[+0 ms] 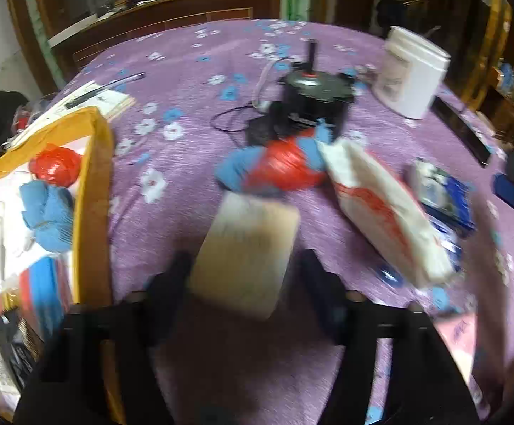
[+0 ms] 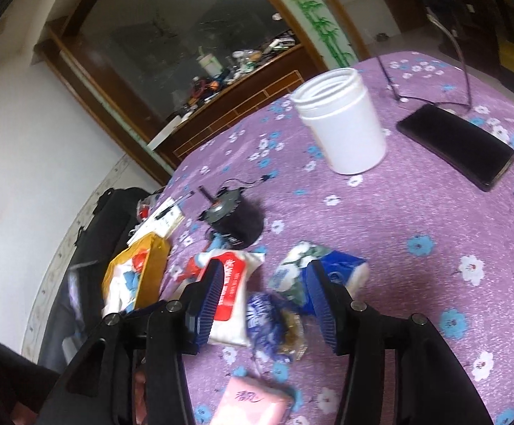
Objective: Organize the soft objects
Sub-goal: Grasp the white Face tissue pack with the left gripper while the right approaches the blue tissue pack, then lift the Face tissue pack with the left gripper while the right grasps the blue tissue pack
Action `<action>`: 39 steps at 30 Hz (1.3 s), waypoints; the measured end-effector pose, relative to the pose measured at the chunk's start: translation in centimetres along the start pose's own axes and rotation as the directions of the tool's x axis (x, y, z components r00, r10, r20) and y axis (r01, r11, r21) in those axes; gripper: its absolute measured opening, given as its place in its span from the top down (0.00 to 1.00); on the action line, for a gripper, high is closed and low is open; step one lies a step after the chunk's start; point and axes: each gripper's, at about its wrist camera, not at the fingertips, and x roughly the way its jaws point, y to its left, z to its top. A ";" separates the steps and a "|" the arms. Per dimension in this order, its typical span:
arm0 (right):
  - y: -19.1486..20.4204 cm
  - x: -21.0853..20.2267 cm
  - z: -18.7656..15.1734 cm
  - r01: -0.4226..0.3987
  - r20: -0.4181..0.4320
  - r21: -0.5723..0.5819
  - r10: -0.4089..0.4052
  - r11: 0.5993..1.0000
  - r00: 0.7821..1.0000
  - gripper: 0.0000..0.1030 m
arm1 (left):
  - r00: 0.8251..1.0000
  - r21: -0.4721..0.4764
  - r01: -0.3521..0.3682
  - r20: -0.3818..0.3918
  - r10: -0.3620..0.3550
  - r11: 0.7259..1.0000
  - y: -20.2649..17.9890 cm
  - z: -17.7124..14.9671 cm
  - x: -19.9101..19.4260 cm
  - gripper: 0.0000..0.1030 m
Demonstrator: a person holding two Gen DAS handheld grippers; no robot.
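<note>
My left gripper (image 1: 244,258) is shut on a beige sponge block (image 1: 246,258), held above the purple flowered tablecloth (image 1: 186,163). To its left stands a yellow-rimmed box (image 1: 94,191) holding a red bag (image 1: 55,166), a blue cloth (image 1: 47,216) and other soft items. A red and blue bundle (image 1: 274,170) and a white tissue pack with red print (image 1: 384,212) lie ahead. My right gripper (image 2: 262,301) is open above a blue wrapped pack (image 2: 267,318). The white tissue pack (image 2: 232,294) and a blue-white tissue pack (image 2: 327,269) lie by its fingers.
A white jar (image 2: 342,124) and a black phone (image 2: 458,145) lie at the far side. A black motor with a cable (image 1: 313,99) stands mid-table. A pink tissue pack (image 2: 253,403) lies near the front edge. Papers (image 1: 94,99) lie behind the box.
</note>
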 end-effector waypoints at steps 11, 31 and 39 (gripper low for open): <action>-2.2 1.7 -0.3 0.092 -0.043 0.054 -0.090 0.994 0.995 0.43 | 0.996 -0.078 -0.063 0.051 0.067 0.995 -0.5 0.3 0.2 0.55; -1.0 3.5 2.8 0.213 -0.102 -0.071 -0.219 0.975 0.970 0.29 | 0.963 -0.064 -0.017 0.267 0.034 0.998 0.3 -0.1 -2.7 0.57; -1.1 7.2 1.8 0.059 -0.235 -0.197 -0.106 0.979 0.966 0.25 | 0.961 -0.068 -0.024 0.272 0.041 0.997 0.2 -0.2 -2.8 0.57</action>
